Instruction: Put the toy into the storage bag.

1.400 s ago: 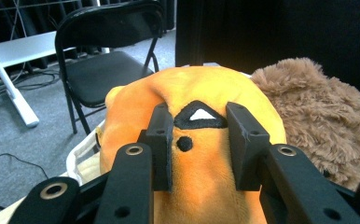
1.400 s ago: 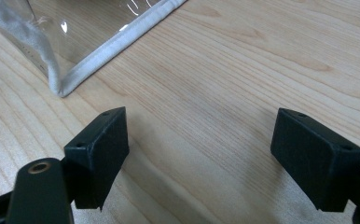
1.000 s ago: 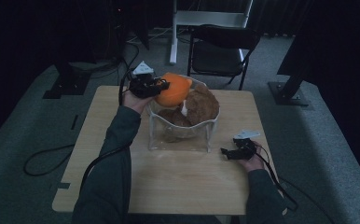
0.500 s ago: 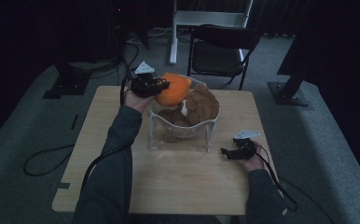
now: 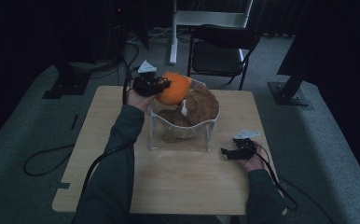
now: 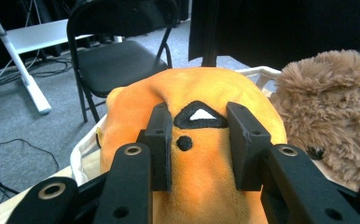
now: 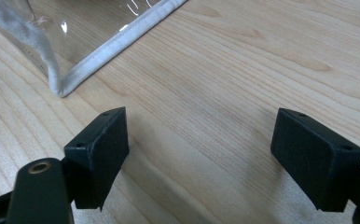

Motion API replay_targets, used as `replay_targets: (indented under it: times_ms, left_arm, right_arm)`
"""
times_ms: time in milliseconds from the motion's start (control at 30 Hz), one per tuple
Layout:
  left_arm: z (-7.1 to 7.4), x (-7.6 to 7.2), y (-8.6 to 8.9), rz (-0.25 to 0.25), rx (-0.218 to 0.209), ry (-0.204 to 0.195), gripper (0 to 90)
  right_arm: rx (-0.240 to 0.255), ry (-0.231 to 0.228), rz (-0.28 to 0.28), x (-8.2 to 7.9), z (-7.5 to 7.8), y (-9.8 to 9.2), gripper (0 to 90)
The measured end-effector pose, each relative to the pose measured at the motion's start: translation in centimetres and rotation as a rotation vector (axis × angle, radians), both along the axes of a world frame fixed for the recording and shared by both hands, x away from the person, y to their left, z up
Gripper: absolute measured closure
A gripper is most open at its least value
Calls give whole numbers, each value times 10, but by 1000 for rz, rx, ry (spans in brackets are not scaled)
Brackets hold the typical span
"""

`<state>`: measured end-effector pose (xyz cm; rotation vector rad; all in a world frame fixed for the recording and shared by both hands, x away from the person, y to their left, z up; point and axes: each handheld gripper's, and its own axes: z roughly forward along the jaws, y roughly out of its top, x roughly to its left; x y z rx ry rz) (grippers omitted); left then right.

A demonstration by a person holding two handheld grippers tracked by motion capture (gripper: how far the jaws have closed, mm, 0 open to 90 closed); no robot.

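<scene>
- While the right gripper (image 5: 229,152) rests near the front of the wooden table (image 5: 178,186), its two jaws stand wide apart with nothing between them, and bare wood lies under them.
- Just ahead of this gripper, and a little to one side, is the lower corner of the clear bag (image 7: 75,65) with a white hem; the gripper does not touch it.
- Farther away, at the back rim of the bag, the left gripper (image 6: 199,140) is closed on the orange plush toy (image 6: 201,93). Its pads press into the soft face on both sides of the black triangular nose.
- Beside this gripper, the toy hangs over the bag's rim and is not yet fully inside, as the high view shows.
- Right next to the held toy, a brown teddy bear (image 6: 332,102) already sits in the bag and touches the orange one.
- Beyond the table stands a black folding chair (image 5: 220,51).
- My judgement: the work is either packing or unpacking, and I cannot tell which. If packing, what is left is to lower the orange toy and let it go.
</scene>
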<state>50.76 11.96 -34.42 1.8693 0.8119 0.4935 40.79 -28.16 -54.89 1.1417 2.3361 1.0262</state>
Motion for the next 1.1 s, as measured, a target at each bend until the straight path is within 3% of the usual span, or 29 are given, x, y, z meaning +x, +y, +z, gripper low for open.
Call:
replay_targets:
  times_ms: [267,433,1100]
  left_arm:
    - [2,0,-1,11,0,-11,652]
    - [-4,1,-6,8,40,-9,647]
    - [-13,2,-10,-10,81,19,627]
  right_arm:
    - [0,0,0,0,0,0,183]
    - [0,0,0,0,0,0,183]
    - [0,0,0,0,0,0,183]
